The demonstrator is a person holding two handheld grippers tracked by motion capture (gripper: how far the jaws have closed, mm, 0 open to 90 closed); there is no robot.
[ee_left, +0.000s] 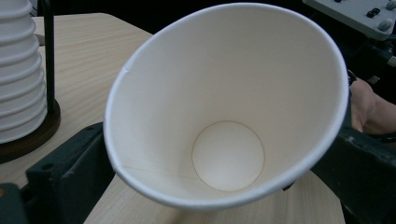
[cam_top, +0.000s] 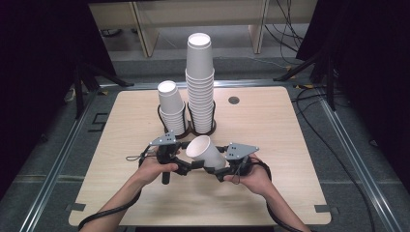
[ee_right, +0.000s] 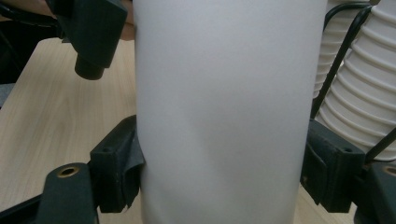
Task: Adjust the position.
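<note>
Right hand-held gripper (ee_right: 219, 172) is clamped on the paper cup's (cam_top: 205, 152) wall, holding it tilted above the desk (cam_top: 270, 125). Left hand-held gripper (cam_top: 186, 166) stands apart around the rim, not pressing. We should keep the squeeze light so the wall doesn't buckle. Left gripper view shows the cup's empty inside; the high view shows both stacks (cam_top: 199, 82) beyond.

High view overhead, gripper views close, sharing cup (cam_top: 207, 152)

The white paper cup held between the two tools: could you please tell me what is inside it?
The white paper cup looks empty: its bare white walls, side seam and round bottom show in the left gripper view. Nothing covers its inside.
</note>
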